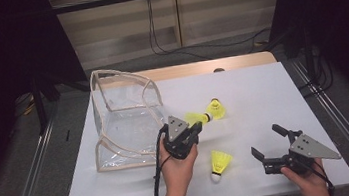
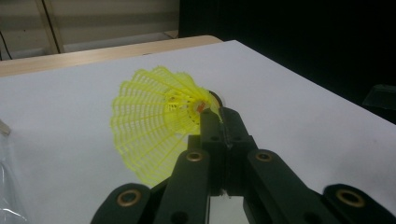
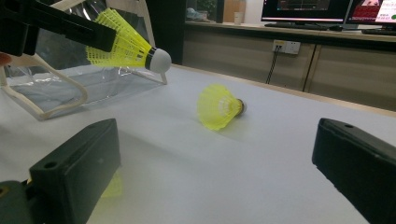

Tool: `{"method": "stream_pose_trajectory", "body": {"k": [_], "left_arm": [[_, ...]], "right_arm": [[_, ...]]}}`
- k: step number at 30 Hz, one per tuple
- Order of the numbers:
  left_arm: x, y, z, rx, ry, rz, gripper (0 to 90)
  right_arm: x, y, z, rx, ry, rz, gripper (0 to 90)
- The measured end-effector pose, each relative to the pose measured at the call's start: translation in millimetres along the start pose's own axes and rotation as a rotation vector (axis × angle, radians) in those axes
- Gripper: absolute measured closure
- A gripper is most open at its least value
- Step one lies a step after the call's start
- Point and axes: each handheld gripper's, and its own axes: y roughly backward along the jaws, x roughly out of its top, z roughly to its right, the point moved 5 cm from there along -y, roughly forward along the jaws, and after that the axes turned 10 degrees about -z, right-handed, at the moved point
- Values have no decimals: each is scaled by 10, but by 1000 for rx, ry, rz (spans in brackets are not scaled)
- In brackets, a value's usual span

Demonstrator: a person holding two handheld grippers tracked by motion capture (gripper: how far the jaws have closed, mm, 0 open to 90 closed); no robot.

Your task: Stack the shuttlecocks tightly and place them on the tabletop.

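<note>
Now the left gripper (image 1: 197,128), clamped on a yellow plastic shuttlecock (image 1: 198,118) lying level, cork pointing right, sits just right of the clear plastic bag's (image 1: 124,115) open mouth, while the right gripper (image 1: 267,141) rests jaws apart.

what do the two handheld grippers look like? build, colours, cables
Both the left gripper and the right gripper are black, with two blocky jaws on linkage arms that have brass-ringed pivot holes. Each carries a grey three-cornered plate with small dark holes on top. A black cable trails from each. No sleeves are visible.
</note>
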Motion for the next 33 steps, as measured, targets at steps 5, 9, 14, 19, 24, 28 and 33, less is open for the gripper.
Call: {"method": "stream_pose_trajectory", "body": {"k": [5,9,14,19,24,28,33], "left_arm": [[29,-73,-48,15,15,-7,897],[39,-122,-64,28,15,-16,896],[52,-177,-61,38,20,-16,896],[52,-232,-79,58,20,-21,896],[44,-272,-78,68,15,-29,896],[30,-317,-78,71,23,-25,894],[23,-343,-89,80,27,-33,893]], "right_arm": [[1,-1,-1,1,1,0,5],[0,-3,-1,0,3,-1,4],[2,0,3,-1,3,1,5],[2,2,4,-2,3,1,5],[3,2,4,-3,2,2,5],[5,1,-3,1,4,3,5],[1,1,4,-1,2,2,4]]}}
